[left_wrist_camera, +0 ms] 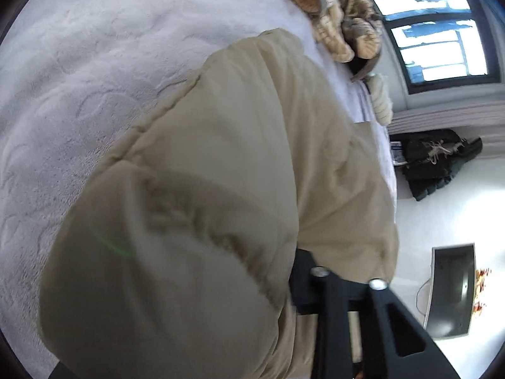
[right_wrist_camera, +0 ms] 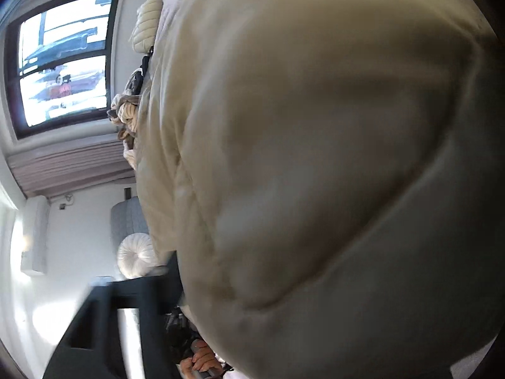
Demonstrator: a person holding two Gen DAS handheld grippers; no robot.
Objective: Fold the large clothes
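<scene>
Beige padded jacket (left_wrist_camera: 240, 145) sprawls on a pale quilted bed (left_wrist_camera: 79, 63), its hem bunched against both cameras; left gripper (left_wrist_camera: 315, 287) and right gripper (right_wrist_camera: 170, 287) have jaws narrowed around fabric edges, apparently pinching for a fold

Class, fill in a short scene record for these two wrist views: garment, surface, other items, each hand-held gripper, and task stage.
garment: beige padded coat, bulky, lying across the bed
surface: white quilted bedspread
other items: striped knitwear heaped at the bed's far edge; dark clothes on the floor; window
left hand-held gripper: at the coat's edge, fabric bunched over its fingers; grip not clearly visible
right hand-held gripper: beside the coat, blurred; grip unclear
task stage: coat not yet folded flat
</scene>
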